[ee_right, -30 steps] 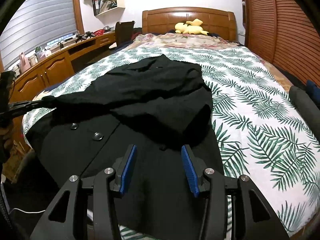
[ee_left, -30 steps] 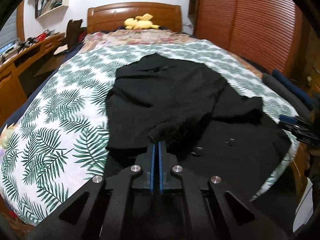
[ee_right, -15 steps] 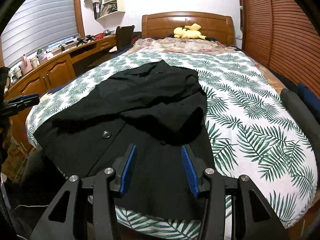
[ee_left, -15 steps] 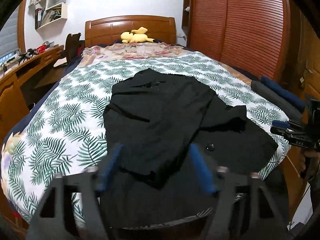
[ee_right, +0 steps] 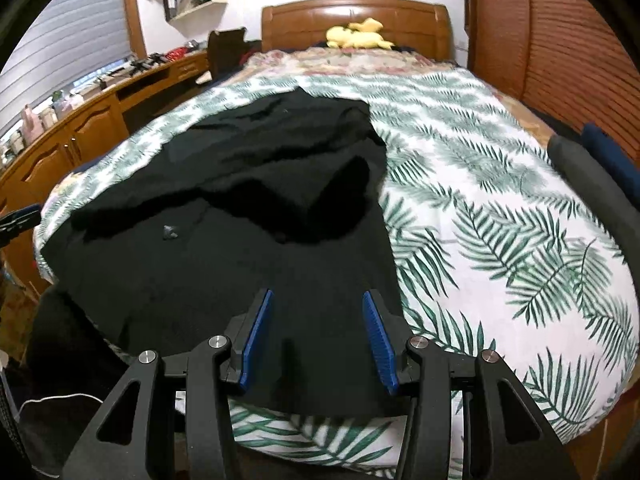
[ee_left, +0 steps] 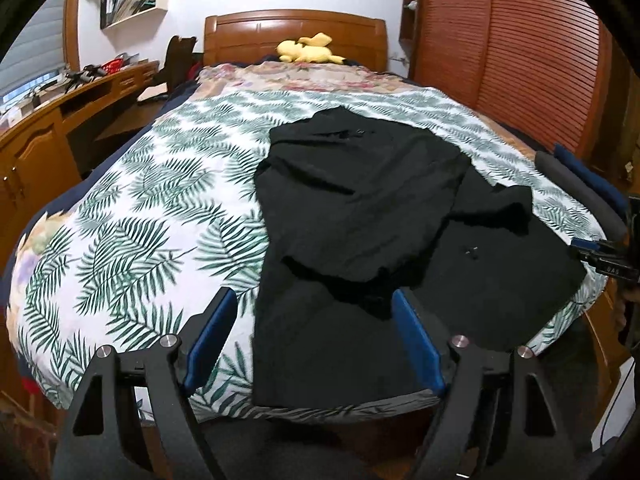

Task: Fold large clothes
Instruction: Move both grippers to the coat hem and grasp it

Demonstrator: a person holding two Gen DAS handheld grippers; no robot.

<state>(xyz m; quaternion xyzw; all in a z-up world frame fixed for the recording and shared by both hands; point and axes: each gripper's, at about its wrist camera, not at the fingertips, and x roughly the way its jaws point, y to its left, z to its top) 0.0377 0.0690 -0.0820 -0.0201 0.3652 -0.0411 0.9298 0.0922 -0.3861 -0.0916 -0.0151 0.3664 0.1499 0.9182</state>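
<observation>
The left gripper [ee_left: 314,336] hangs above the foot edge of the bed, its blue-padded jaws spread wide and holding nothing. The right gripper [ee_right: 318,338] hangs above the same edge, farther to the right, its jaws also spread apart and empty. Between and beyond them a large black coat [ee_left: 360,216] lies on the bed [ee_left: 132,216], which is covered with a white quilt printed with green palm leaves. The coat's hem reaches the foot edge, and its collar points toward the wooden headboard [ee_left: 296,28]. One side is folded inward over the body; a sleeve end lies across the other side. A yellow plush toy [ee_left: 306,50] rests at the head of the bed. A wooden desk [ee_right: 80,132] runs along the left side of the bed, and slatted wooden doors [ee_left: 532,52] stand to the right.
</observation>
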